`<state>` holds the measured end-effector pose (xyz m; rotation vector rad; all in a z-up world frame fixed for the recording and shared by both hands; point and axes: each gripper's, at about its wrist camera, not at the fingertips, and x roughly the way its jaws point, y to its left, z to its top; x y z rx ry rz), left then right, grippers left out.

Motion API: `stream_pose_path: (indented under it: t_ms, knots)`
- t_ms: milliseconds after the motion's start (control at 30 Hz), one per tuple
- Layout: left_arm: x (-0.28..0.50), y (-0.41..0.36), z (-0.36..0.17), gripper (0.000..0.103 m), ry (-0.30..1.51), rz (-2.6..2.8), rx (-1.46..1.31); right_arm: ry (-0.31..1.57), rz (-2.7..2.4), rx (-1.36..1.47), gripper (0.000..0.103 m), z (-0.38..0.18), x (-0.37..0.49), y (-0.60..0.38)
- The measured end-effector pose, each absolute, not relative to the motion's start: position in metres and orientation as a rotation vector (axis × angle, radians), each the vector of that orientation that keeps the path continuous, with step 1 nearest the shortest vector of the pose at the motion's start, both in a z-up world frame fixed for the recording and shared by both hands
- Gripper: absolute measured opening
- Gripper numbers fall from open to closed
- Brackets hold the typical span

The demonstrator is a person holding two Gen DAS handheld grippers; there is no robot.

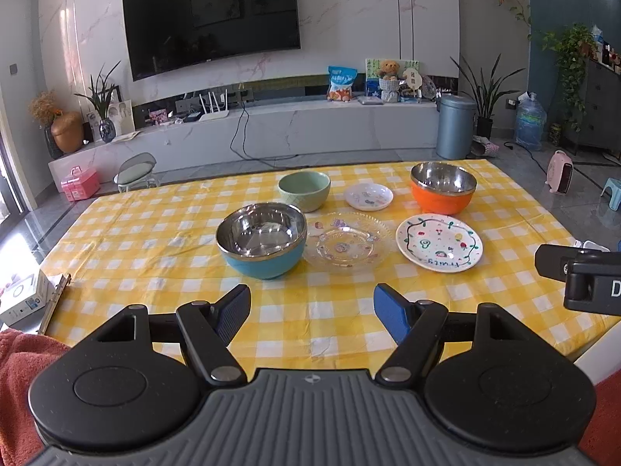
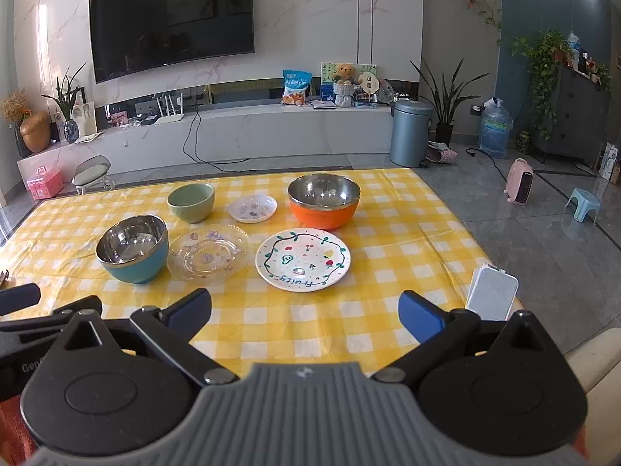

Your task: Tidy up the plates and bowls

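On the yellow checked tablecloth (image 1: 155,240) six dishes lie spread and unstacked: the blue steel-lined bowl (image 1: 262,244), orange steel-lined bowl (image 1: 443,190), clear glass plate (image 1: 346,245) and painted fruit plate (image 1: 438,242) in front, the green bowl (image 1: 304,190) and small white saucer (image 1: 368,197) behind. The left gripper (image 1: 311,312) and right gripper (image 2: 304,315) both hang over the near edge, jaws spread wide and holding nothing. The blue bowl lies ahead-left of the left fingers, the fruit plate dead ahead of the right, so each hand likely takes its nearer dish.

Marble wall (image 1: 349,19) with television (image 1: 211,19), grey tiled floor (image 2: 543,240), seemingly daylit
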<state>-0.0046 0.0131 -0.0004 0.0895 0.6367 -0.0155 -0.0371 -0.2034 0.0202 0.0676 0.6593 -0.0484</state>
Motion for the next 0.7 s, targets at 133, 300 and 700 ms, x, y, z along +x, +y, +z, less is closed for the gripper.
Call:
stream_pose_path:
  t_ms: [133,300,700]
  knots:
    - [-0.0045,0.0157,0.0005,0.085,0.643,-0.016,0.090,0.673,-0.042,0.066,0.100,0.0186,-0.0358,-0.2030]
    - [-0.0037,0.0155,0.0006,0.085,0.642,-0.014,0.093,0.680,-0.036,0.070,0.100,0.0183,-0.0329,-0.2035]
    - [-0.0042,0.0147,0.0009,0.085,0.671,-0.019,0.087,0.704,-0.038,0.094,0.100,0.0176,-0.0322,-0.2048]
